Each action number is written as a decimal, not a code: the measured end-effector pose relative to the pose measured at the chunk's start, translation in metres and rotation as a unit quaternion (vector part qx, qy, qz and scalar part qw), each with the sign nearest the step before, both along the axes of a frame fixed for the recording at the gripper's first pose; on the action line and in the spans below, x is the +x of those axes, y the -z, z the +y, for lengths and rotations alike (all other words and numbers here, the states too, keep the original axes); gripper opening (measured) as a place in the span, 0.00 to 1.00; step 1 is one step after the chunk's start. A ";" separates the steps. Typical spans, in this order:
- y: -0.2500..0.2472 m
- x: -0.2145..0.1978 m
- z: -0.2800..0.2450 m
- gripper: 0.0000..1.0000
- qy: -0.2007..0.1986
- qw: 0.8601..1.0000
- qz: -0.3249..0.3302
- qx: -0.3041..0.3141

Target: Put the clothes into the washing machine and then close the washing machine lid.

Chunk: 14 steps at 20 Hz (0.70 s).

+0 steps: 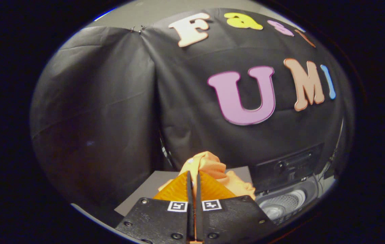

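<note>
Our gripper has its two fingers drawn almost flat together, with only a thin slit between them, and an orange garment is pinched in that slit. We see the cloth bunched up just above and beyond the fingertips, with more of it spilling to the right side of the fingers, where a fold hangs down beside the right finger. The garment is lifted clear of the grey surface that lies below and to the left of the fingers. To the right of the gripper and lower down sits the washing machine; its lid stands raised, tilted back toward the booth wall, and the pale round drum is open to view beneath it. The garment is near the machine's left edge but apart from the drum opening. We cannot tell whether the trailing fold touches the machine's rim.
</note>
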State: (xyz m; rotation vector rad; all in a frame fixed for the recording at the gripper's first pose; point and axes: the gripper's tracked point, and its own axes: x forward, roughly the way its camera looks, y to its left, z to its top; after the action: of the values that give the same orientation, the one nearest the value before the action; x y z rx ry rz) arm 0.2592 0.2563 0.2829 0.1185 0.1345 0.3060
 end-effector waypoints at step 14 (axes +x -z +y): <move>-0.063 -0.026 -0.143 0.01 0.093 0.993 -0.057 -0.038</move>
State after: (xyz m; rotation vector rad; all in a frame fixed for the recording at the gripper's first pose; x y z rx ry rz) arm 0.2337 0.1133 0.3454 0.0380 0.0216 0.1203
